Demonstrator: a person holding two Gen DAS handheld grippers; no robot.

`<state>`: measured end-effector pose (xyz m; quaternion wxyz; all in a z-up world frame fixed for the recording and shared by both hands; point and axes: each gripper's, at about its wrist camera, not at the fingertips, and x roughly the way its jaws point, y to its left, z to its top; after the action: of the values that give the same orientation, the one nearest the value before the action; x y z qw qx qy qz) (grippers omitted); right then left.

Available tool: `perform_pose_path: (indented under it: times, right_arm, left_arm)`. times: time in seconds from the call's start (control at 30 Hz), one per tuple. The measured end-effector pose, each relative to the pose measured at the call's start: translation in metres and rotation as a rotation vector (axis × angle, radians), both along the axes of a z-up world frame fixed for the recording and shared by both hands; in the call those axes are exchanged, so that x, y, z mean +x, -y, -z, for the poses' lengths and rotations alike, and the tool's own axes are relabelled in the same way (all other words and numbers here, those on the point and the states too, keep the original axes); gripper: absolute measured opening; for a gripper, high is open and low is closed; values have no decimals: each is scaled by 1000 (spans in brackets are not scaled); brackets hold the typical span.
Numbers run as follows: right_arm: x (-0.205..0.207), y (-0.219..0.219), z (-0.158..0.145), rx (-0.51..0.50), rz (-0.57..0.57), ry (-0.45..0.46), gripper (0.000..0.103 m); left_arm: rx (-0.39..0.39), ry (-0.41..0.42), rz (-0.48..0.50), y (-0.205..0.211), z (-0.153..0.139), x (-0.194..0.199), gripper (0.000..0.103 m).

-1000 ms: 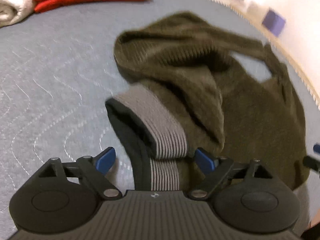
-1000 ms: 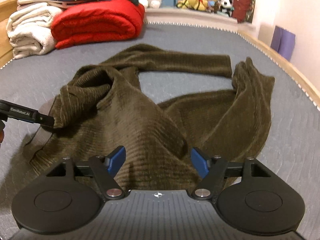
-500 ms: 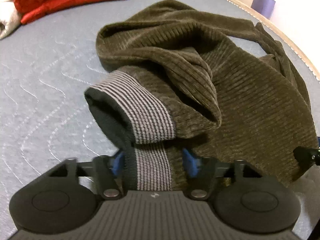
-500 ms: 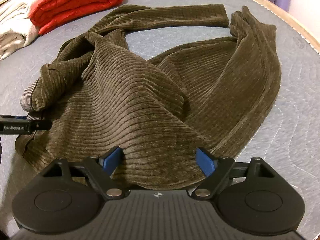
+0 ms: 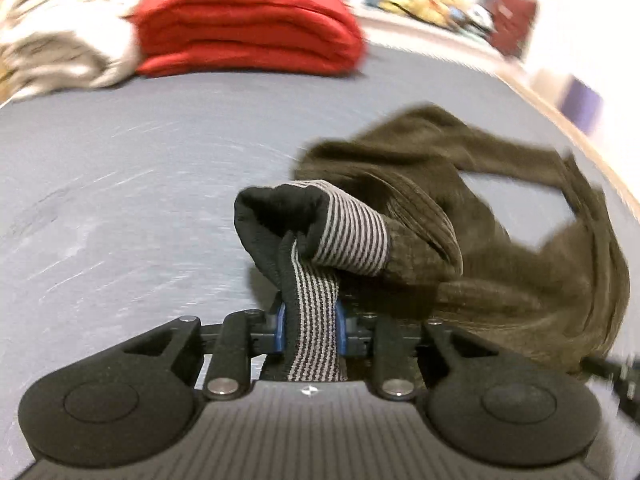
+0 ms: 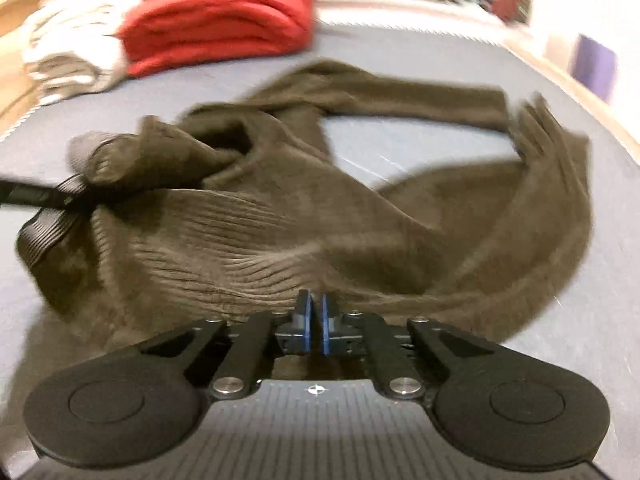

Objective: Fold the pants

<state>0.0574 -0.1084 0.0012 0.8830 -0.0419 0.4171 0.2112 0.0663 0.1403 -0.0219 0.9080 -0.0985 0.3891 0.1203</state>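
Olive-brown corduroy pants (image 5: pixel 500 248) (image 6: pixel 280 216) lie crumpled on a grey quilted bed. Their striped grey elastic waistband (image 5: pixel 316 316) is pinched in my left gripper (image 5: pixel 310 328), which is shut on it and holds it lifted. My right gripper (image 6: pixel 314 320) is shut on the near edge of the pants' fabric. The left gripper's finger (image 6: pixel 36 196) shows at the left of the right wrist view, holding the waistband (image 6: pixel 44 236). The pant legs trail away to the far right.
A folded red blanket (image 5: pixel 248 28) (image 6: pixel 216 24) and cream towels (image 5: pixel 60 52) (image 6: pixel 68 56) are stacked at the far end of the grey bed surface (image 5: pixel 120 200). The wooden bed edge (image 5: pixel 560 112) runs along the right. Stuffed toys sit beyond.
Both grippers have closed: the left on the striped waistband, the right on the near fabric edge. Both have lifted, raising the pants; the views are blurred by motion.
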Motion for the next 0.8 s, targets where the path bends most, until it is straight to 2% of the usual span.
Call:
perform_pose_path:
  times: [0.1,0.17,0.27,0.33,0.43,0.5,0.57,0.67,0.73,0.8]
  right_arm:
    - [-15,-27,-14,72,-131,39,0]
    - [-23,-43,-18,105,-216,34,0]
    - [-32,-61,-20,141,-273,18,0]
    - [-34,-67,-22,161,-307,7,0]
    - [-33,-67,-28,199,-318,-6,1]
    - [-29,-61,-30,212,-308,-1,1]
    - [-24,-49,-32,201,-278,17,1]
    - [-12,-32,-27,197,-201,33,1]
    - [-4,-18,-25,208,-130,43,7]
    - [8,3,-25,235,-45,52,28]
  left_arm:
    - [8,25,-84,-23,-11,-15,24]
    - [19,29,-143,-38,-18,-23,22]
    - [33,24,-242,-57,-23,-34,20]
    - [4,24,-294,-75,-24,-44,20]
    - [5,43,-334,-86,-25,-49,20]
    - [47,52,-323,-85,-27,-45,20]
    - [65,17,-281,-82,-21,-34,21]
    - [47,-22,-289,-77,-14,-25,29]
    - [21,-24,-297,-79,-15,-23,30]
    - [2,-13,-312,-78,-17,-25,42]
